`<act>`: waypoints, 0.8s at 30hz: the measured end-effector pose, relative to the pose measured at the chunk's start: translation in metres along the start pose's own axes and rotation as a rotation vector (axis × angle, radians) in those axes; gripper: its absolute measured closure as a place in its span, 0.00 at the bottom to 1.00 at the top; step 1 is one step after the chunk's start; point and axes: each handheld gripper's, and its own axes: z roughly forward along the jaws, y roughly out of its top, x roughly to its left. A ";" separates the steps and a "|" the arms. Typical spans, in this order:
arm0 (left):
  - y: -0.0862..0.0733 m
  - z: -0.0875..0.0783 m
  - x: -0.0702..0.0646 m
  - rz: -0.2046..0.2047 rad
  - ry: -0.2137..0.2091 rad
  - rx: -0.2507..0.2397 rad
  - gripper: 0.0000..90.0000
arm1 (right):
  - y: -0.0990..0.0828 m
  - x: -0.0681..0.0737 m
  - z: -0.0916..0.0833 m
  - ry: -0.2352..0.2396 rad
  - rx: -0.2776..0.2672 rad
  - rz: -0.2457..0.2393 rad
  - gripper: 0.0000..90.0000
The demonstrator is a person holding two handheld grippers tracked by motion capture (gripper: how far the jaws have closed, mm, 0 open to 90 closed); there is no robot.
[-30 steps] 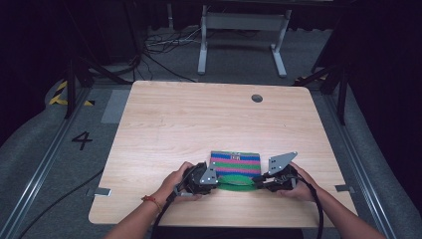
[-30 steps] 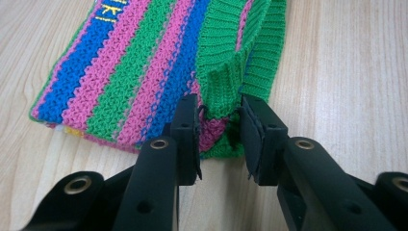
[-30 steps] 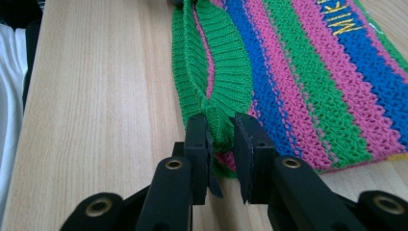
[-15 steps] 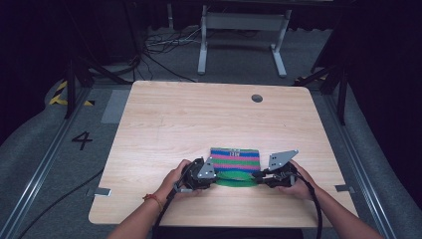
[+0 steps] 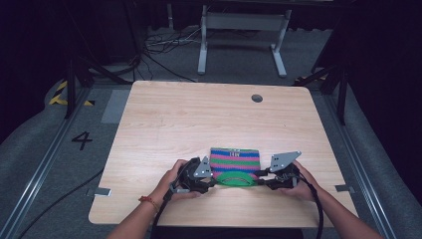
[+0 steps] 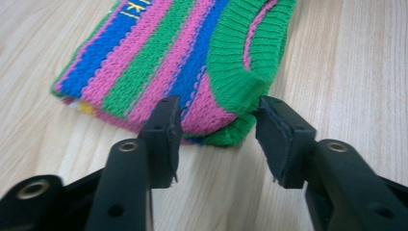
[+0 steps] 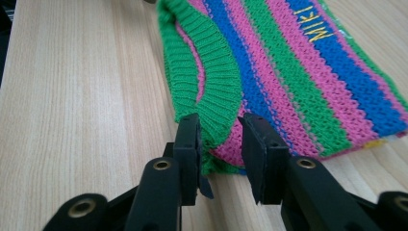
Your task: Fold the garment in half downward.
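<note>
The folded striped knit sweater [image 5: 235,167] lies flat on the worktop [image 5: 199,119], near its front edge, with left tool [image 6: 216,137] and right tool [image 7: 219,156] both spread at its green-collar corners, apparently positioned for a symmetric two-point grasp.

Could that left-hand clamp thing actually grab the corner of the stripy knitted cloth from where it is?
Probably yes. The left gripper is open, its jaws standing either side of the near corner of the folded pink, blue and green striped knitted garment, and nothing lies between them on the wooden table.
</note>
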 end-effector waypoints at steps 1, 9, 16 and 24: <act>0.000 -0.003 0.001 -0.003 0.001 0.002 0.54 | 0.000 -0.001 -0.001 -0.007 -0.002 -0.002 0.75; -0.001 -0.016 0.008 -0.024 0.043 0.046 0.41 | 0.000 -0.005 -0.013 -0.066 -0.004 0.032 0.65; -0.007 -0.028 0.012 -0.048 0.115 0.072 0.32 | 0.000 -0.008 -0.028 -0.137 0.018 0.036 0.54; -0.025 -0.042 0.016 -0.078 0.162 0.129 0.26 | -0.012 -0.011 -0.049 -0.227 0.044 0.045 0.47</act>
